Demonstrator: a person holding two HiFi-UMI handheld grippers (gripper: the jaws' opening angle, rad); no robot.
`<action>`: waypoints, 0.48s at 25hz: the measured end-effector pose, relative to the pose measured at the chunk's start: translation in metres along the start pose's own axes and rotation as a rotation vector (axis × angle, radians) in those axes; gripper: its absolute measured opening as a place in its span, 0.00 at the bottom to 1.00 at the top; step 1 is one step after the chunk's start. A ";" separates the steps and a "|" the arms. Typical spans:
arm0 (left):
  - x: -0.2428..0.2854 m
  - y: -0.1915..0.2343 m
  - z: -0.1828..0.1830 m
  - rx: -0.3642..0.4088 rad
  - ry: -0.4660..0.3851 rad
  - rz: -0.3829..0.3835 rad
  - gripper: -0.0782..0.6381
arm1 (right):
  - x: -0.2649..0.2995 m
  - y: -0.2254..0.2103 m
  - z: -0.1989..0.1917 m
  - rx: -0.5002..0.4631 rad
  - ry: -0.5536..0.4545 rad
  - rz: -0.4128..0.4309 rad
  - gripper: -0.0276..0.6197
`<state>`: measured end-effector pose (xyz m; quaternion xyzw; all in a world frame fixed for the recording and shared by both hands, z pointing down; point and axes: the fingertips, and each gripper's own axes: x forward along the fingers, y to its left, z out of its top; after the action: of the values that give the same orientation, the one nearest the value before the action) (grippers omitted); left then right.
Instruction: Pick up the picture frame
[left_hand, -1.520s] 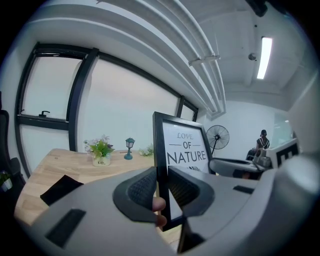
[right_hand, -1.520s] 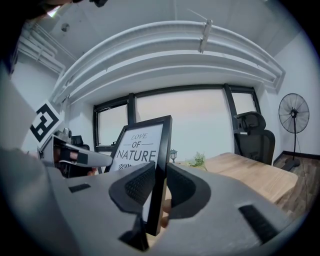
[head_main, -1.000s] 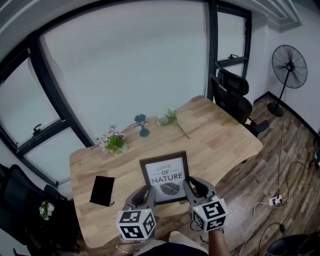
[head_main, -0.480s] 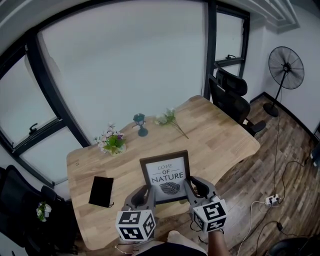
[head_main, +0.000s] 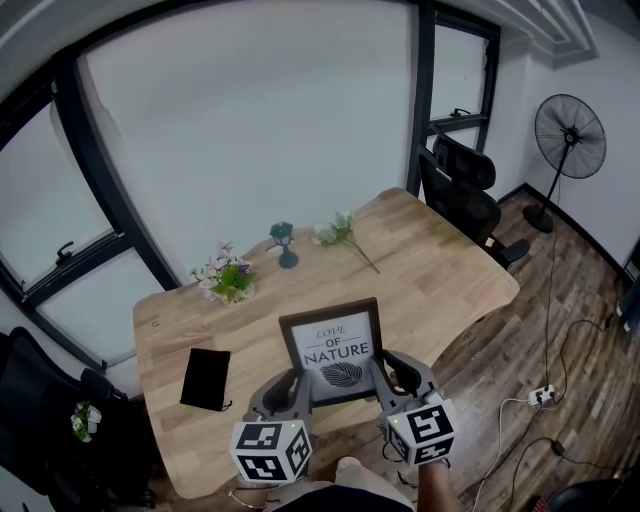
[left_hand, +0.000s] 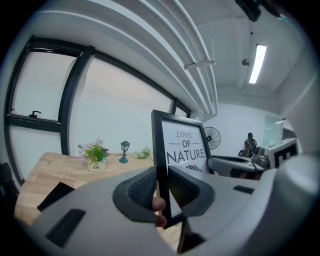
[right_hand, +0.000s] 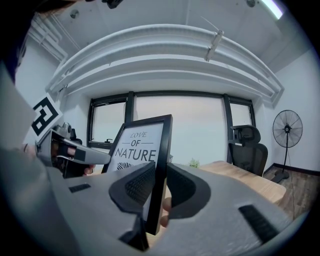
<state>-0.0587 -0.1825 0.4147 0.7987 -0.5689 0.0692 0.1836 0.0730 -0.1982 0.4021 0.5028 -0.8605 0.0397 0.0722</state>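
Picture frame barely moved; gripper views alone reveal jaws clamping it

I count one picture frame, one fan, one pouch, one lantern figurine, two flower bunches, seemingly two chairs.

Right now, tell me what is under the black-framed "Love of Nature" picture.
A light wooden table. The left gripper and right gripper clamp the picture near its lower corners. The patch of table directly beneath is hidden by them.
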 end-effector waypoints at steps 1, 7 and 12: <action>-0.003 0.001 0.000 0.000 -0.001 -0.003 0.20 | -0.001 0.003 0.000 -0.001 -0.001 -0.002 0.15; -0.020 0.008 0.000 0.002 -0.006 -0.015 0.20 | -0.008 0.020 0.002 -0.002 -0.001 -0.017 0.15; -0.036 0.013 -0.004 -0.002 -0.009 -0.022 0.20 | -0.014 0.037 0.004 -0.007 -0.008 -0.021 0.15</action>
<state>-0.0833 -0.1533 0.4095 0.8050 -0.5610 0.0628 0.1826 0.0473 -0.1684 0.3955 0.5117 -0.8556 0.0342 0.0710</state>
